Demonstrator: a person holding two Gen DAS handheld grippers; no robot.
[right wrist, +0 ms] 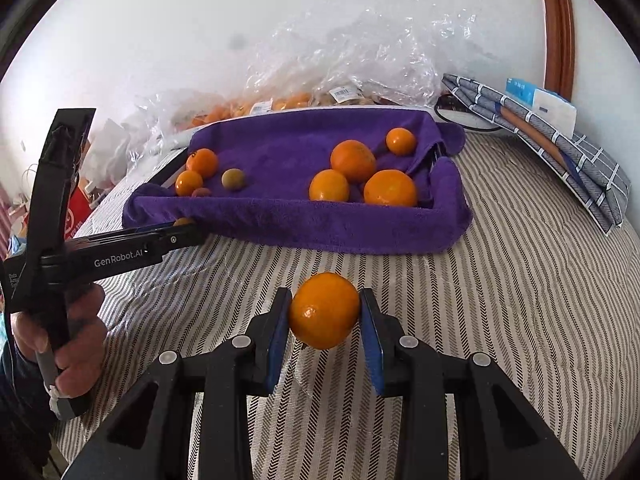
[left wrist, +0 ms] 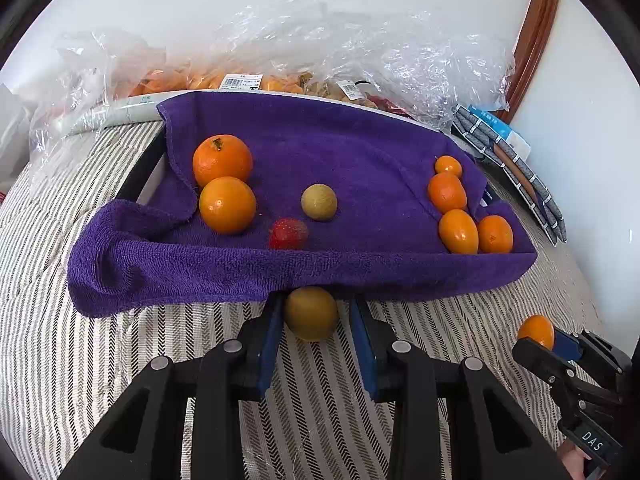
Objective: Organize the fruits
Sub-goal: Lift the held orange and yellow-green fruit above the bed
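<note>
The left gripper (left wrist: 316, 312) points steeply down at the striped cloth (left wrist: 160, 340), its blue pads on either side of a yellow-brown fruit (left wrist: 311, 313) just in front of the purple towel (left wrist: 320, 148). The left pad touches the fruit; on the right a narrow gap seems to show, so whether the grip is firm I cannot tell. From the right wrist view a hand (right wrist: 66, 336) wraps the black handle of that gripper, which reaches across towards the near left corner of the towel.

The right gripper (right wrist: 325, 312) is angled down in the same way and is clamped on a small orange (right wrist: 324, 311), both pads pressing its sides and holding it above the striped cloth, well short of the towel.

The towel is draped over a tray, which makes a shallow basin. On its left lie two larger oranges (left wrist: 224, 184), touching each other; near the middle sit a round yellow-green fruit (left wrist: 319, 202) and a red fruit (left wrist: 288, 234) close to the front fold; on the right four small oranges (left wrist: 460, 208) cluster together. Behind the towel are crumpled clear plastic bags (left wrist: 360, 52) with more fruit inside, and at the far right a folded checked cloth (right wrist: 560, 152)
</note>
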